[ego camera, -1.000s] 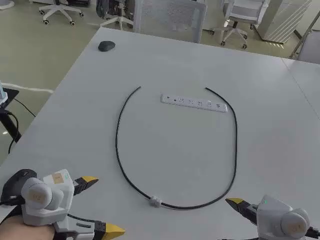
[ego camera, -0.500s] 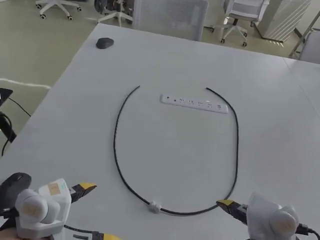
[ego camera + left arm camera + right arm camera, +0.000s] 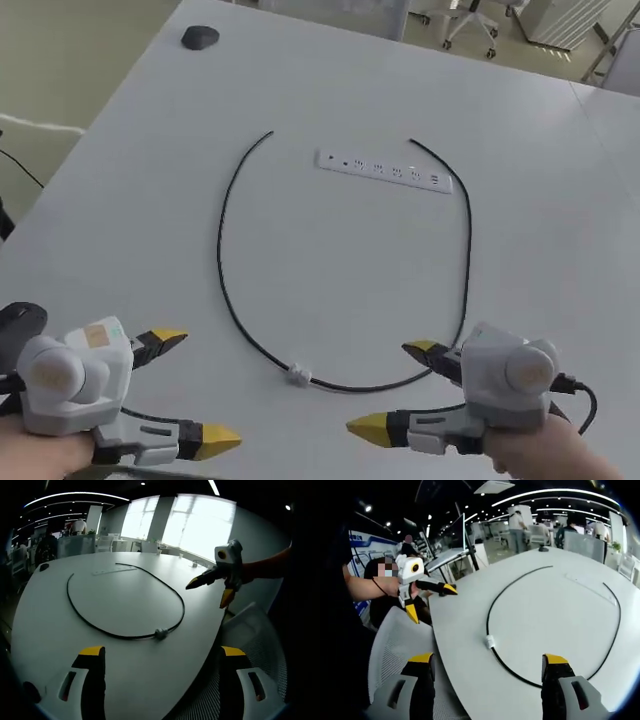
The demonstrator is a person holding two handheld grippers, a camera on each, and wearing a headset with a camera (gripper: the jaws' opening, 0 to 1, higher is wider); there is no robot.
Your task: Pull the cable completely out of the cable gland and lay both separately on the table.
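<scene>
One black cable (image 3: pixel 220 262) lies in an open loop on the white tabletop (image 3: pixel 335 270), both ends pointing away from the person. One pale cable gland (image 3: pixel 298 375) sits on its near bend, with the cable running through it. Two grippers hover at the near edge, the left gripper (image 3: pixel 198 388) and right gripper (image 3: pixel 388 388), one on each side of the gland. Both have their fingers spread wide and hold nothing. One power strip (image 3: pixel 383 170) lies between the cable ends, and one dark mouse (image 3: pixel 200 37) lies at the far corner.
</scene>
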